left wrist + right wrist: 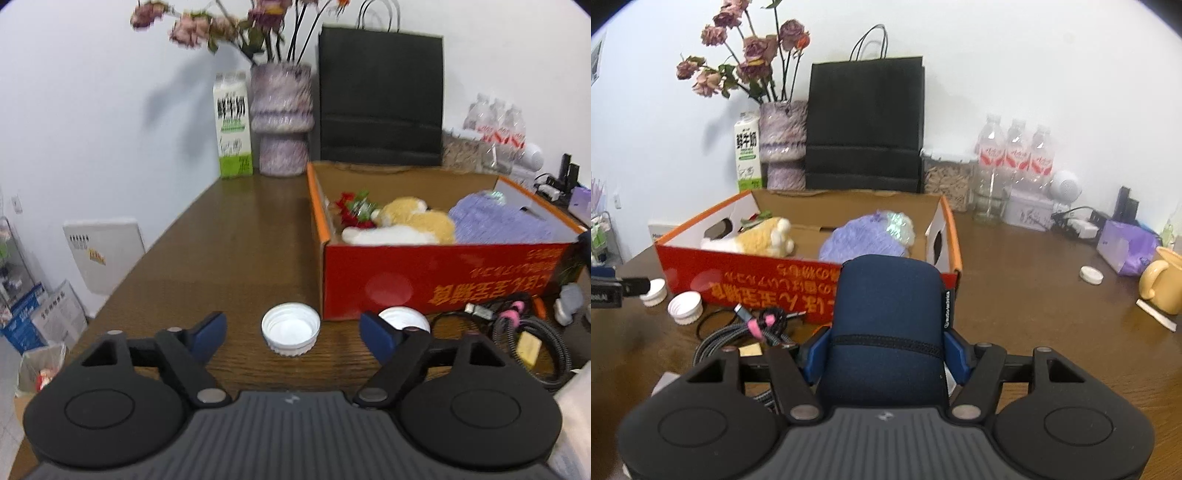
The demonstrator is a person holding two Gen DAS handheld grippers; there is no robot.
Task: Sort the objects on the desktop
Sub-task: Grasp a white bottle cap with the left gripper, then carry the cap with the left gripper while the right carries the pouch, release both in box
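Note:
In the left wrist view a white screw cap (290, 328) lies open side up on the brown table (236, 258). My left gripper (293, 334) is open, its blue pads on either side of the cap and apart from it. A second white cap (404, 319) sits just behind the right finger, against the red cardboard box (443, 280). In the right wrist view my right gripper (886, 356) is shut on a navy fabric pouch (886, 306), held in front of the red box (768, 284). The box holds a plush toy (764, 240) and a purple knitted item (864, 240).
Coiled cables (746, 332) lie before the box, next to two white caps (685, 306). At the back stand a milk carton (748, 151), a vase (783, 147), a black bag (864, 125) and bottles (1015, 155). A yellow mug (1161, 286), a purple pack (1128, 247) and another cap (1090, 275) are on the right.

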